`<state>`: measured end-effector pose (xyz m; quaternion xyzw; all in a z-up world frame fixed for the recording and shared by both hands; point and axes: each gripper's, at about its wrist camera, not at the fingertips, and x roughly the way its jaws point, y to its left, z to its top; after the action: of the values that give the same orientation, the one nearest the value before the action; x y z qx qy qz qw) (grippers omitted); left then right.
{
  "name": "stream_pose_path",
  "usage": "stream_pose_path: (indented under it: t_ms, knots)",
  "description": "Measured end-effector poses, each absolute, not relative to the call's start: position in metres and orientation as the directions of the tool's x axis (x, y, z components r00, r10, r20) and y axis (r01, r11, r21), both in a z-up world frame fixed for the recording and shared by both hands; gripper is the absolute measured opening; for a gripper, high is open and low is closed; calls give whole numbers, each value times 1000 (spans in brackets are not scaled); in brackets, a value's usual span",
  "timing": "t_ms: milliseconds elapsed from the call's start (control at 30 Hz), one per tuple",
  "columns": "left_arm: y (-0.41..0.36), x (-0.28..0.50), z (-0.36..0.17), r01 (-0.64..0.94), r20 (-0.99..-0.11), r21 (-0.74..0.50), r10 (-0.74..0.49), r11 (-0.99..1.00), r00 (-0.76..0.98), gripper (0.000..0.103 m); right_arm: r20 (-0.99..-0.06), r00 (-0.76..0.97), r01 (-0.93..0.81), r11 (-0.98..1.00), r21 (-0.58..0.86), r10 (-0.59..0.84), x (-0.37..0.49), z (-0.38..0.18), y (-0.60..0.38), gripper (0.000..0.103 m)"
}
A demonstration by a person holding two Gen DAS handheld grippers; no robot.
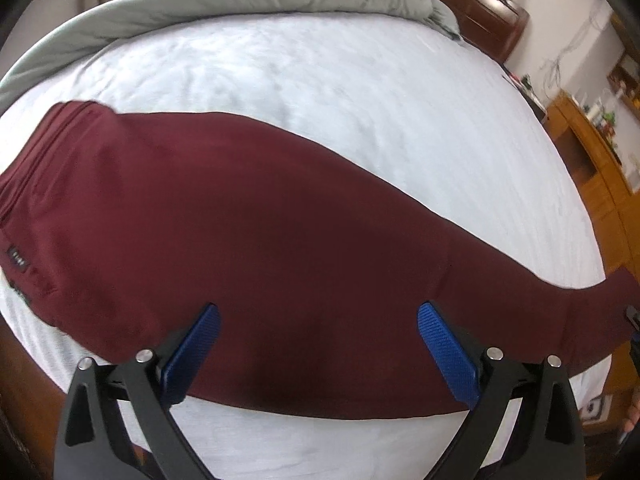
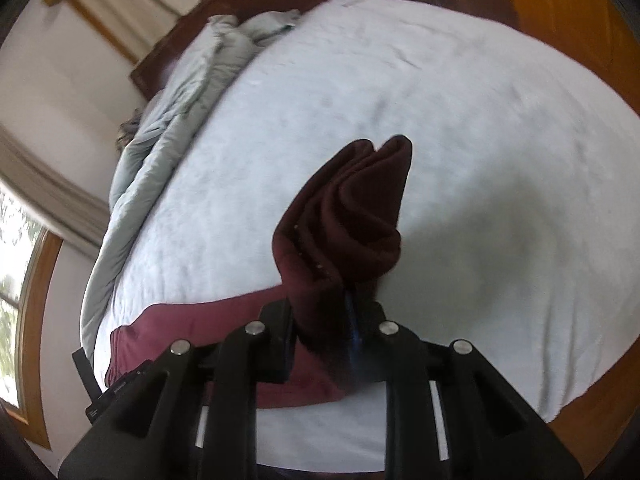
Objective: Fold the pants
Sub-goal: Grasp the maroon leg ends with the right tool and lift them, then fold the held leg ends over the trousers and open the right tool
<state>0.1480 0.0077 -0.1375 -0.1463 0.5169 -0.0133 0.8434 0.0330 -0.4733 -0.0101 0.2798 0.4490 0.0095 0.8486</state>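
Dark red pants (image 1: 256, 232) lie lengthwise across the pale bed, waistband at the left, legs stacked and running off to the right. My left gripper (image 1: 318, 312) hovers above the near edge of the pants with its blue pads (image 1: 444, 352) spread wide and nothing between them. In the right wrist view my right gripper (image 2: 326, 304) is shut on the bunched leg end of the pants (image 2: 352, 208), which sticks up past the fingertips, lifted off the bed. The rest of the pants (image 2: 192, 328) trails down to the lower left.
A grey-green duvet (image 1: 256, 4) is bunched along the far side of the bed (image 1: 340, 80) against a dark wooden headboard (image 1: 488, 16). Wooden furniture (image 1: 592, 168) with small items stands at the right. Curtains and a window (image 2: 16, 280) are at the left.
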Motion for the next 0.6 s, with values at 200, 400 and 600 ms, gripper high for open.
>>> stream_pose_path:
  t_ms: [200,400,600]
  knots:
    - [43,140,-139,-185,-866,-274,-159,944,474,99,-728,610,156,853,498,313,52,14,-427,20]
    - [68,131,-139,-223,-861,-283,-145,933,487,99,-718,604,97,863,496,345,63,28,-385,20]
    - [83,122,-137,-234,-854,-300,-151,925,498,99,-719,582,36,872,489,380,75,32,-338,20]
